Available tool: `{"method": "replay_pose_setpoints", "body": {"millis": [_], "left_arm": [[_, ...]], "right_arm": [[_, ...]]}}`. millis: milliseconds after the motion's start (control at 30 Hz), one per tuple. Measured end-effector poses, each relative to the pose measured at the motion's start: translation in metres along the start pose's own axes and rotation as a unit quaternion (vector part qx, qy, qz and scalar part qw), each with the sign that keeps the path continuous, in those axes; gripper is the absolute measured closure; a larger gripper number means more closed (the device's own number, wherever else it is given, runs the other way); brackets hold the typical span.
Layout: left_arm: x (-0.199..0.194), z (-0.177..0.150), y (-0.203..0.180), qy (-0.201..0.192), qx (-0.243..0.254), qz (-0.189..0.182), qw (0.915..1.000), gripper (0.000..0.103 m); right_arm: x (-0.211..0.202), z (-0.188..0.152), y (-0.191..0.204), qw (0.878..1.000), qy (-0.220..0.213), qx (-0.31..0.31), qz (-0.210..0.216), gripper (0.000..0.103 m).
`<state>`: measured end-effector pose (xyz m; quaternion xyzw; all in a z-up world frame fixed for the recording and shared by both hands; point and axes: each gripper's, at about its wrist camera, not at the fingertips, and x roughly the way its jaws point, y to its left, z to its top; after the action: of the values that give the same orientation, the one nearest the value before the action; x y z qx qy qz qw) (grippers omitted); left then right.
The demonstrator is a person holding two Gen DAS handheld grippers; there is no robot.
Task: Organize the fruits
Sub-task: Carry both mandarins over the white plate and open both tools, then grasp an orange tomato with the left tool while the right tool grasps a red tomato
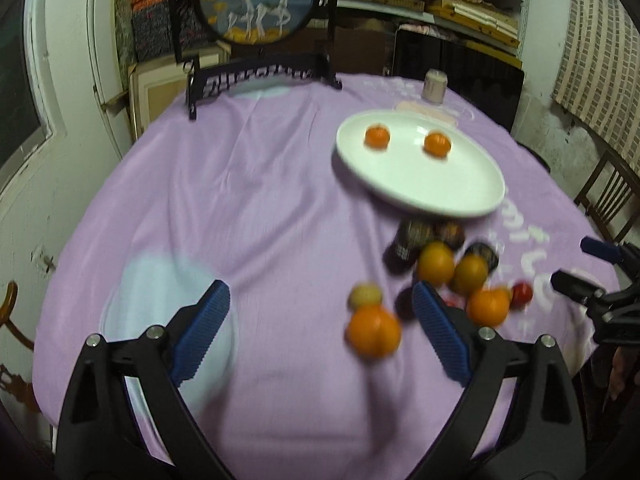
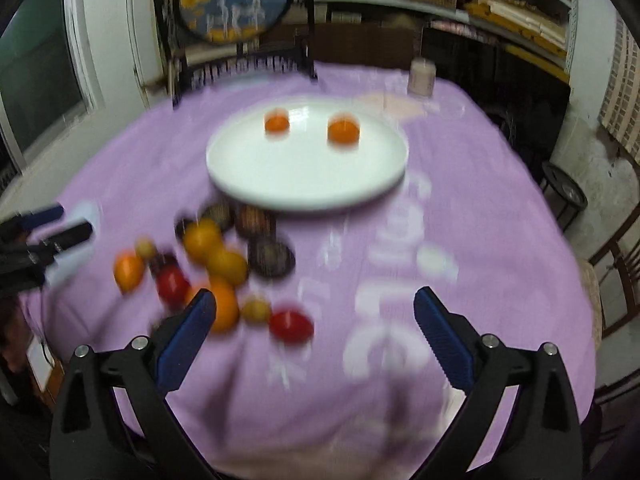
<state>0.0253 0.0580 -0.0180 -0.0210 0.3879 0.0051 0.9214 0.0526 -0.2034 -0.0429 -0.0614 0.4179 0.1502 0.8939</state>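
A white oval plate (image 1: pixel 432 176) (image 2: pixel 304 176) lies on the purple cloth with two small oranges (image 1: pixel 377 137) (image 1: pixel 437 144) (image 2: pixel 277 123) (image 2: pixel 343 131) on it. In front of the plate a heap of fruit lies on the cloth: oranges (image 1: pixel 374 331) (image 2: pixel 202 240), dark fruits (image 1: pixel 412 236) (image 2: pixel 272 258), red ones (image 1: pixel 522 293) (image 2: pixel 291 325) and small yellowish ones (image 1: pixel 364 295) (image 2: pixel 256 309). My left gripper (image 1: pixel 322 336) is open above the cloth, left of the heap, with nothing held. My right gripper (image 2: pixel 316 340) is open too, near the heap's right side. Both views are blurred.
A pale cup (image 1: pixel 435 86) (image 2: pixel 421 76) stands at the table's far edge. A dark carved stand with a round painted panel (image 1: pixel 256 0) sits at the back left. A wooden chair (image 1: pixel 608 196) is to the right of the table. Shelves fill the back wall.
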Motion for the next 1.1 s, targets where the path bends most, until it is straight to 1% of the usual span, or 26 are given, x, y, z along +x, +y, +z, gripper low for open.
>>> {"method": "replay_pose_setpoints", "body": {"millis": [67,133,200,233,267,300,333,367,433,600,700,800,833,867,900,933,1033,1100], "left_arm": [[0.002,-0.009,0.002,0.012,-0.002,-0.008,0.9999,0.009],[0.004,-0.015,0.002,0.020,-0.001,-0.013,0.9997,0.009],[0.005,-0.019,-0.002,0.026,0.004,-0.013,0.9996,0.009],[0.005,-0.021,-0.004,0.027,0.005,-0.013,0.9995,0.009],[0.004,-0.021,-0.005,0.028,0.006,-0.013,0.9995,0.009],[0.004,-0.022,-0.007,0.028,0.008,-0.014,0.9995,0.009],[0.004,-0.023,-0.009,0.030,0.010,-0.014,0.9994,0.009],[0.005,-0.025,-0.010,0.033,0.011,-0.015,0.9993,0.009],[0.010,-0.026,-0.012,0.040,0.013,-0.017,0.9990,0.009],[0.026,-0.031,-0.017,0.062,0.016,-0.021,0.9977,0.009],[0.037,-0.030,-0.019,0.068,0.011,-0.027,0.9973,0.012],[0.047,-0.028,-0.023,0.076,0.009,-0.038,0.9963,0.027],[0.051,-0.028,-0.024,0.080,0.009,-0.041,0.9959,0.044],[0.056,-0.028,-0.026,0.082,0.012,-0.037,0.9959,0.051],[0.056,-0.026,-0.030,0.074,0.019,-0.037,0.9964,0.060],[0.056,-0.025,-0.031,0.078,0.017,-0.044,0.9959,0.063],[0.054,-0.024,-0.028,0.079,0.003,-0.055,0.9953,0.063],[0.049,-0.023,-0.026,0.075,0.000,-0.050,0.9959,0.063]], "right_arm": [[0.010,-0.013,0.003,1.000,0.016,-0.008,0.003,0.004],[0.018,-0.020,0.004,1.000,0.020,-0.014,-0.002,0.004],[0.022,-0.021,0.004,1.000,0.012,-0.012,0.011,0.023],[0.028,-0.020,0.002,1.000,0.019,-0.010,0.021,0.047],[0.033,-0.020,0.001,0.999,0.028,-0.007,0.029,0.057],[0.039,-0.020,-0.001,0.998,0.036,-0.003,0.042,0.058],[0.043,-0.019,-0.001,0.998,0.034,-0.002,0.048,0.058],[0.044,-0.018,0.000,0.999,0.026,-0.007,0.048,0.064],[0.045,-0.016,0.002,0.998,0.023,-0.011,0.059,0.072],[0.036,-0.020,-0.002,0.998,0.023,0.009,0.066,0.073],[0.025,-0.024,-0.007,0.998,0.021,0.022,0.061,0.073],[0.017,-0.026,-0.010,0.998,0.015,0.028,0.061,0.073],[0.016,-0.026,-0.011,0.998,0.014,0.029,0.061,0.073],[0.016,-0.027,-0.012,0.997,0.014,0.030,0.063,0.073],[0.015,-0.028,-0.012,0.997,0.013,0.032,0.065,0.073],[0.016,-0.027,-0.012,0.997,0.012,0.033,0.067,0.073],[0.015,-0.027,-0.010,0.997,0.009,0.030,0.074,0.073],[0.015,-0.027,-0.009,0.996,0.008,0.030,0.080,0.073]]}}
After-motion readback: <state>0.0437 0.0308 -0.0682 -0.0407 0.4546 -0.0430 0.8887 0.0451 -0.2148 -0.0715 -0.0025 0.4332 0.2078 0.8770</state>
